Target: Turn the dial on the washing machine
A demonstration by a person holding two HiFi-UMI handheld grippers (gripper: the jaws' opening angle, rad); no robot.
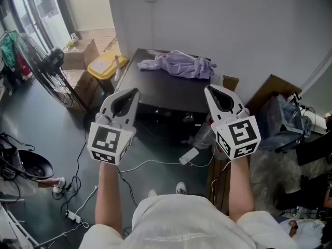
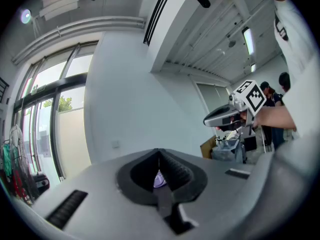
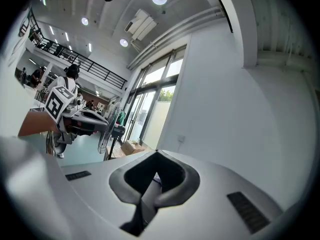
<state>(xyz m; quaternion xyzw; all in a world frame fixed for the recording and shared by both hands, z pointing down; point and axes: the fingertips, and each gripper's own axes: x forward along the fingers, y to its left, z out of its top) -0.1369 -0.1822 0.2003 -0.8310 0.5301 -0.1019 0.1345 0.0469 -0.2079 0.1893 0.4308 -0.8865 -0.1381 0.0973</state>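
Observation:
The washing machine [image 1: 155, 90] is a dark, low box against the white wall, with a crumpled purple cloth [image 1: 179, 65] on its lid. A small round dial [image 1: 188, 118] shows on its dark front panel. My left gripper [image 1: 136, 91] is held up in front of the machine's left part, jaws shut and empty. My right gripper [image 1: 206, 87] is raised over the machine's right front, also shut with nothing in it. In the left gripper view the closed jaws [image 2: 159, 152] frame a sliver of the purple cloth [image 2: 159, 180]. The right gripper view shows its closed tips [image 3: 157, 155] against the wall.
A standing fan [image 1: 44, 66] and a yellow box [image 1: 106, 64] stand left of the machine, with cardboard boxes [image 1: 78, 53] behind. Cables and a power strip [image 1: 72, 216] lie on the floor. Cardboard [image 1: 270, 90] and dark clutter [image 1: 290, 123] crowd the right.

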